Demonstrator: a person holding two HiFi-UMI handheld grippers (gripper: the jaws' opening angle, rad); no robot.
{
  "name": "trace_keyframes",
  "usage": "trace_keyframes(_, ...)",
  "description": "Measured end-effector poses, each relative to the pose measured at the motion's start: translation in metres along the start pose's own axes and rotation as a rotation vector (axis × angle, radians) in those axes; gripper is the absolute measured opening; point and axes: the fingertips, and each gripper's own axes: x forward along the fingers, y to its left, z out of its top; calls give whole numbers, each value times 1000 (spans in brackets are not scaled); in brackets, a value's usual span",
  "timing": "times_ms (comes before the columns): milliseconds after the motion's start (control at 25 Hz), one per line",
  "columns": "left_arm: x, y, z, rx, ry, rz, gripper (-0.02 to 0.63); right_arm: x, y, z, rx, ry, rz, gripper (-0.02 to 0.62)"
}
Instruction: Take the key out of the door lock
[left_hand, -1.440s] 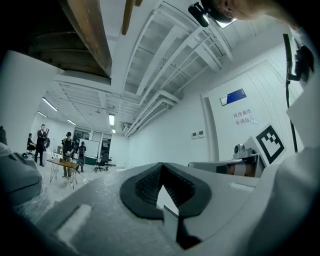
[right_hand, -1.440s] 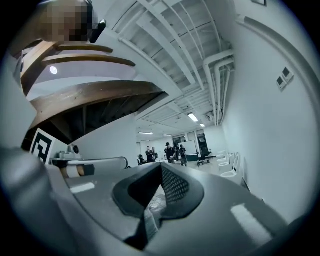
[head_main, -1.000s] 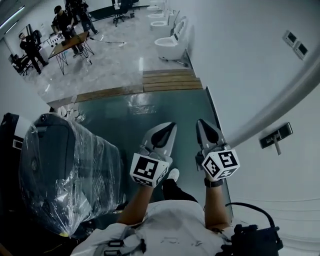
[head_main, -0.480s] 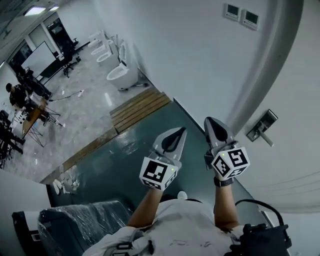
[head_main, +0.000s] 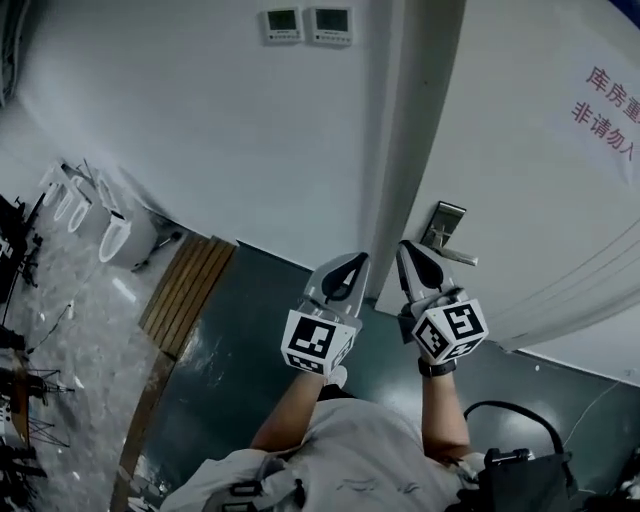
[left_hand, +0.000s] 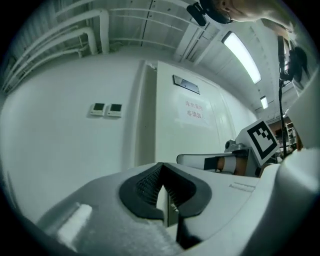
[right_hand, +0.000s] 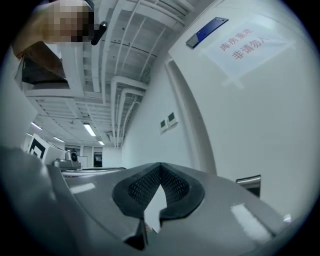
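A white door (head_main: 520, 180) fills the right of the head view, with a metal lock plate and lever handle (head_main: 445, 236) at its left edge. No key can be made out at this size. My right gripper (head_main: 408, 250) is shut and empty, its tip just left of and below the handle. My left gripper (head_main: 352, 262) is shut and empty beside it, pointing at the door frame (head_main: 400, 150). The handle plate (right_hand: 249, 183) shows at the right of the right gripper view, past my right gripper (right_hand: 160, 167). My left gripper (left_hand: 161, 167) faces the door (left_hand: 190, 135).
Two small wall panels (head_main: 306, 22) hang left of the door frame. A paper sign with red print (head_main: 610, 110) is on the door. Dark green floor (head_main: 230, 380) lies underfoot; wooden planks (head_main: 185, 290) and white toilets (head_main: 110, 235) stand at the left.
The view has swung from the hall and the floor round to the door. Both grippers came round with it, side by side, and now point at the door by the handle.
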Motion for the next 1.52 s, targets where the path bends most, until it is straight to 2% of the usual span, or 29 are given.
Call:
trace_keyframes(200, 68, 7, -2, 23, -10, -135, 2, 0, -55, 8, -43, -11, -212, 6)
trace_keyframes(320, 102, 2, -11, 31, 13, -231, 2, -14, -80, 7, -57, -10, -347, 6)
trace_keyframes(480, 148, 10, -33, 20, 49, -222, 2, -27, -104, -9, -43, 13, -439, 6)
trace_keyframes(640, 189, 8, -44, 35, 49, -196, 3, -32, -132, -17, -43, 15, -464, 6)
trace_keyframes(920, 218, 8, -48, 37, 51, -198, 2, -24, -161, -9, -43, -14, -464, 6)
trace_keyframes(1080, 234, 8, -58, 66, 87, -168, 2, -29, -169, -16, -22, -18, -486, 6)
trace_keyframes(1360, 239, 6, -60, 117, 56, -60, 0, -40, -173, -38, -1, 14, -517, 6)
trace_keyframes(1520, 250, 5, -62, 124, 71, -62, 0, -42, -178, -55, 15, 47, -516, 6)
